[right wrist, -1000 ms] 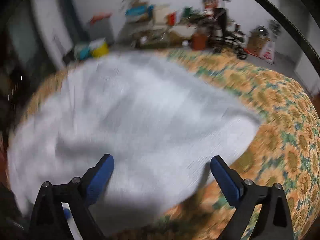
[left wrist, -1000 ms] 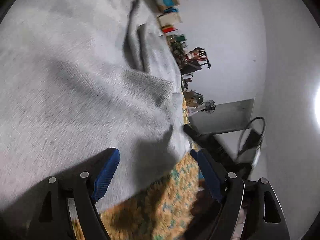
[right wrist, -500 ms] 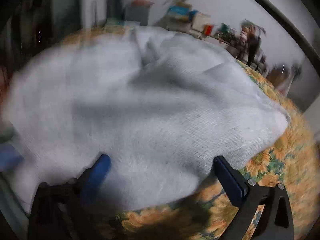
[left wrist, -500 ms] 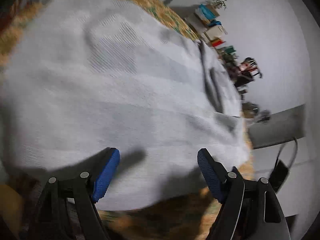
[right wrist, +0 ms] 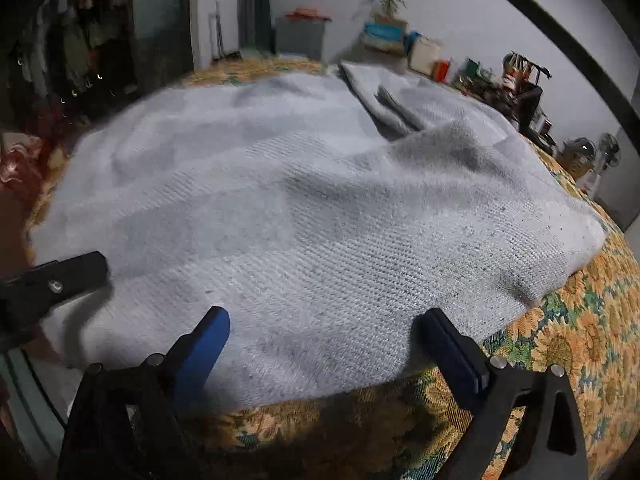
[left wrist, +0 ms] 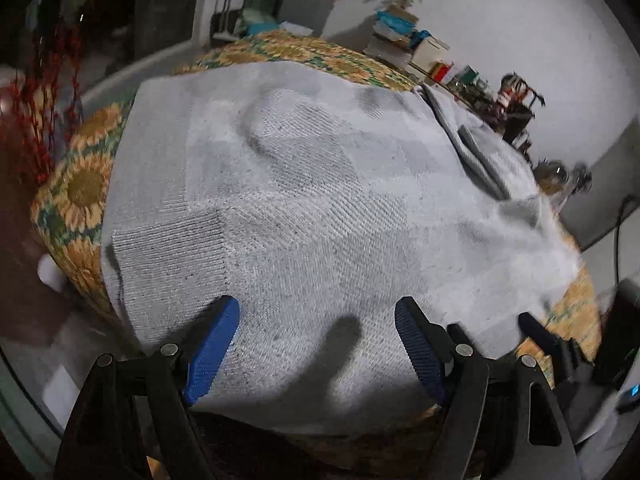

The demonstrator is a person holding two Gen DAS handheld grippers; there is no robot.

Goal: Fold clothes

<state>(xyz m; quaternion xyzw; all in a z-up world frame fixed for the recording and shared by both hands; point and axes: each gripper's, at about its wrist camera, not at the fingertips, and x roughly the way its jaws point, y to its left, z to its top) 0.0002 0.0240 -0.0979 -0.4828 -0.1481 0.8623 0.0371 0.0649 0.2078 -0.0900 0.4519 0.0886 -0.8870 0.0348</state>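
**Two grippers poised over grey knit**

Both sets of jaws stand released at lower frame, left gripper (left wrist: 316, 344) and right gripper (right wrist: 324, 344) grasping nothing; beyond them the grey sweater (right wrist: 288, 208) lies spread, rumpled, across the sunflower-patterned bed (right wrist: 592, 344); cluttered shelves (left wrist: 416, 48) upper right.

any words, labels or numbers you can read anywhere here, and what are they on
None can be read.
The grey knit garment and the sunflower-print cover under it show no lettering.
The boxes on the far shelf may carry print, but it is too small and blurred to read.
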